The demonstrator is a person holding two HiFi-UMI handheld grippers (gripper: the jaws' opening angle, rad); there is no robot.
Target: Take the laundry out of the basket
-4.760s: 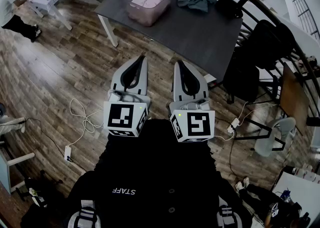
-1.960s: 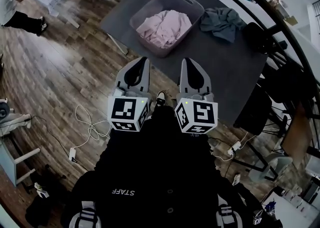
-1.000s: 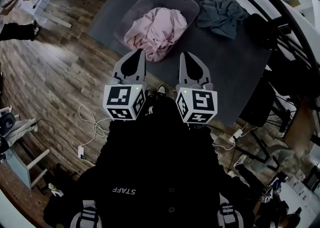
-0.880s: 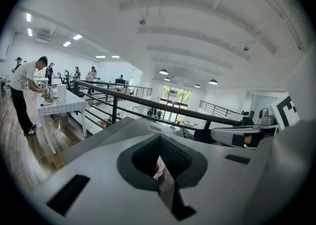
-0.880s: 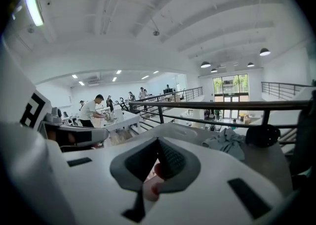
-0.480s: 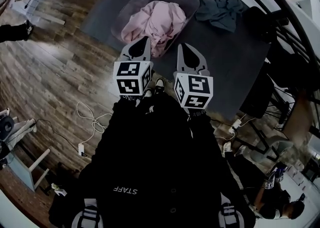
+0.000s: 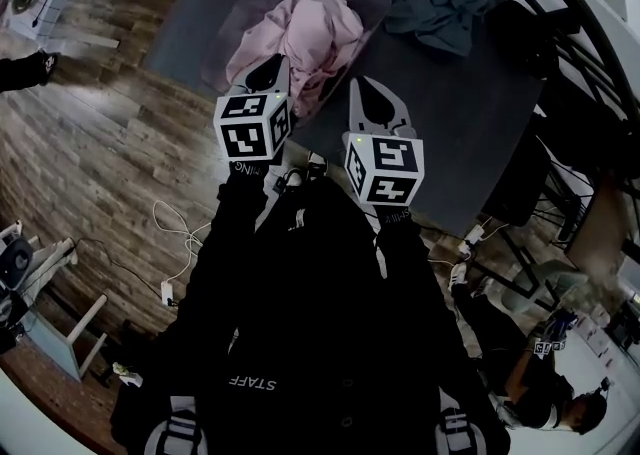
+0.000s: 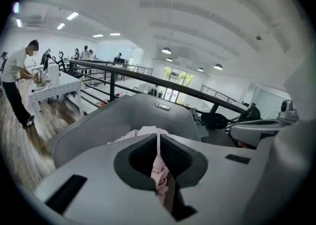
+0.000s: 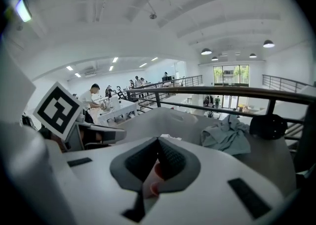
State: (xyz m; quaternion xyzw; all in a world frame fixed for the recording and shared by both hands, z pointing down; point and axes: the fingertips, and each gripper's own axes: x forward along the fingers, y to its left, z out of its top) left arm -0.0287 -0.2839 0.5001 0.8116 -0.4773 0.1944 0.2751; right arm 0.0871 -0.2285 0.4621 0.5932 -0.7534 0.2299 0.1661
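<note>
On the dark grey table (image 7: 460, 113) stands a grey plastic basket (image 7: 236, 15) heaped with pink laundry (image 7: 306, 27). Its wall (image 8: 143, 108) fills the left gripper view, with the pink laundry (image 8: 144, 133) peeking over my jaws. My left gripper (image 7: 271, 63) hangs over the basket's near rim, shut and empty (image 8: 158, 138). Just right of the basket, above the table's near edge, my right gripper (image 7: 363, 85) is also shut with nothing in it (image 9: 158, 142). A grey-green cloth (image 7: 438, 1) lies on the table to the right of the basket (image 9: 168, 117) and shows in the right gripper view (image 9: 228, 135).
Black chairs (image 7: 520, 38) stand along the table's right side by a dark railing (image 8: 148, 74). White cables (image 7: 178, 235) lie on the wood floor at my left. A person (image 8: 17, 83) works at a white table far off to the left.
Both grippers have moved forward from above the floor to the table's near edge; the left one now reaches over the basket rim. Their jaws stayed shut.
</note>
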